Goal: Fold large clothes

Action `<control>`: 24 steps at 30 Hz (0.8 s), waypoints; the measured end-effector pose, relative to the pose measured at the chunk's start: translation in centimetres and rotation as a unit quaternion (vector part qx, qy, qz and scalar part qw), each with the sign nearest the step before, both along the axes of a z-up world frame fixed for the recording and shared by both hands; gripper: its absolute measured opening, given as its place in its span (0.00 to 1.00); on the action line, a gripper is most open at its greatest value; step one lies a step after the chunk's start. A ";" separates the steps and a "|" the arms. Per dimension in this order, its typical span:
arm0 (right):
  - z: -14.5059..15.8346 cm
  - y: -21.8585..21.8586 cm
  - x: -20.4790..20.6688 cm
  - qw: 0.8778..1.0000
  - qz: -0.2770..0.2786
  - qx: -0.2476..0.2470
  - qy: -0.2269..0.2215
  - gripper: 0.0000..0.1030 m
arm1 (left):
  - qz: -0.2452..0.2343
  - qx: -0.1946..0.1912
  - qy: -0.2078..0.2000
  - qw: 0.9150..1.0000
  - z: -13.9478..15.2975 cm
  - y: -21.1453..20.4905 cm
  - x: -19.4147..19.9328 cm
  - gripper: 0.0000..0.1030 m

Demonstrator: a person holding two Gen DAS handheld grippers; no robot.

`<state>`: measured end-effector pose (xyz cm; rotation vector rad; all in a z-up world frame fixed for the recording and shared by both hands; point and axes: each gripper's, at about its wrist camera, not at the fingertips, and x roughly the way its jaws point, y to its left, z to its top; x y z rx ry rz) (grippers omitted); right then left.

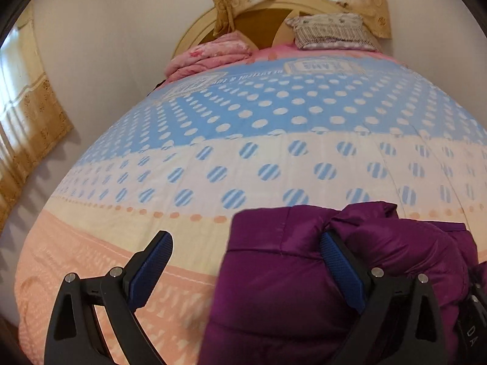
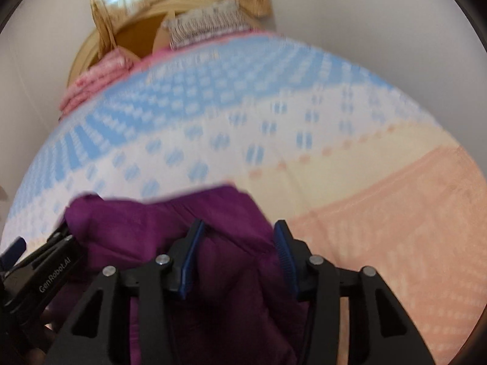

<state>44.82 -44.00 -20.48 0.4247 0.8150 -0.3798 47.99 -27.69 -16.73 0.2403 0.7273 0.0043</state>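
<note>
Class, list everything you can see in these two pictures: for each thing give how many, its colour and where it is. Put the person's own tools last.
Jacket: one, purple and puffy, bunched at the near end of the bed.
Bedspread: one, blue with white dots, then white, cream and peach bands, covering the bed.
Blanket: one, pink, folded at the far left of the bed.
Pillow: one, grey and white patterned, at the head of the bed.
Headboard: one, cream and brown, curved, behind the pillow.
Curtains: two, yellow-gold, one left, one behind the headboard.
Left claw: one, black with blue pads, open wide over the jacket's edge.
Right claw: one, black with blue pads, open over the jacket.
</note>
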 end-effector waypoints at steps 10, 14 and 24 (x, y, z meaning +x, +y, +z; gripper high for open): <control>-0.7 0.8 -0.2 1.000 0.007 -0.029 0.003 0.52 | 0.005 -0.007 0.004 1.000 -1.6 0.0 -0.2 0.97; -1.0 0.9 0.1 0.999 0.008 -0.035 0.008 0.52 | 0.003 -0.011 0.007 1.000 -1.7 0.1 0.0 0.97; -1.3 1.6 0.7 0.998 0.008 -0.063 0.026 0.52 | -0.001 -0.020 0.009 1.000 -1.9 0.4 0.0 0.97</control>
